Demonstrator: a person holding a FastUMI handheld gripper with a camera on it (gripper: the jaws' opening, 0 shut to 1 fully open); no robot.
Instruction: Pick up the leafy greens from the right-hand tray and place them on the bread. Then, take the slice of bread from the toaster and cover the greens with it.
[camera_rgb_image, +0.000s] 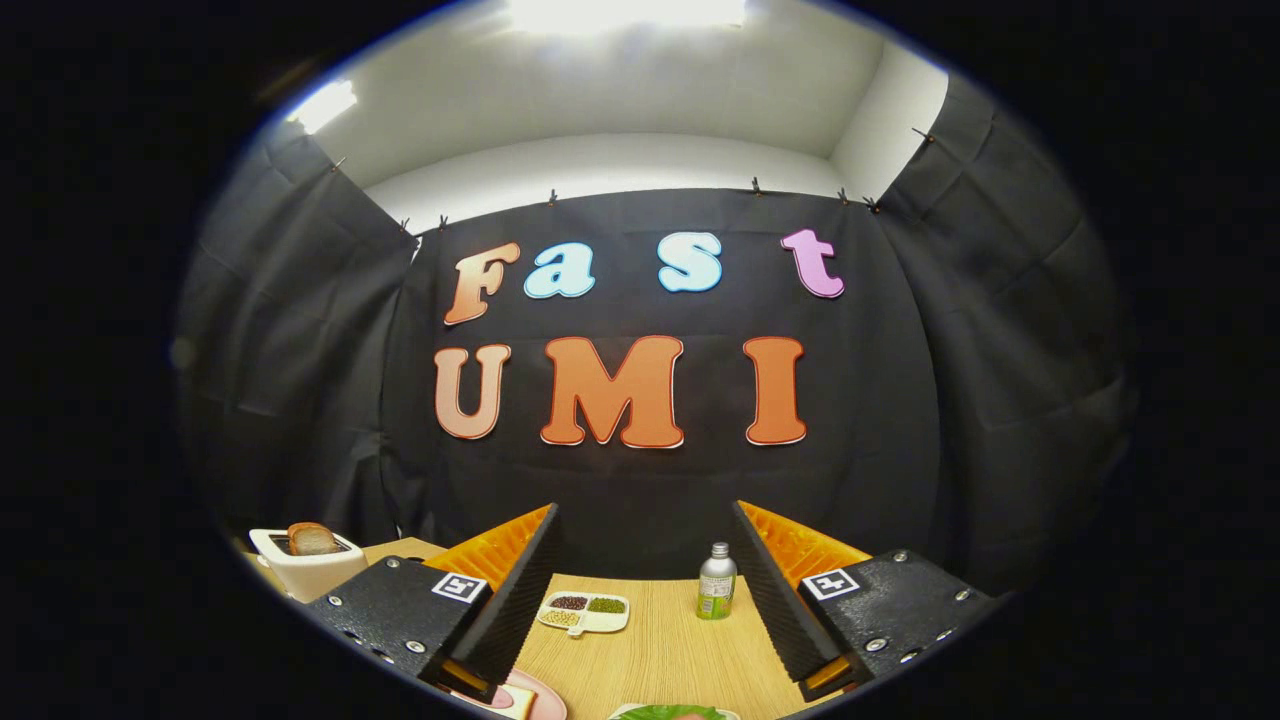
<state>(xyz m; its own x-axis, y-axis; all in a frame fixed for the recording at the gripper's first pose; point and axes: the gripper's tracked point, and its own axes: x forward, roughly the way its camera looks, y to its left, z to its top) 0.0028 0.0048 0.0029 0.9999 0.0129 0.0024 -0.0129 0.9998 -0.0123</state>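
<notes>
Spreading fingers (648, 600) — empty — over table (660, 650)

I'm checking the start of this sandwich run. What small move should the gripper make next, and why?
Probably tip down and ease toward the leafy greens, which lie low between the fingers. The gripper is open, holding nothing and aimed level over the table, while the bread slice waits in the toaster.

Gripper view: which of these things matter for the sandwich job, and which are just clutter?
Job: green leafy greens on the tray; bread slice on pink plate; brown bread slice in white toaster; hand-held gripper, open.
Clutter: white divided dish of beans; small silver bottle.
</notes>
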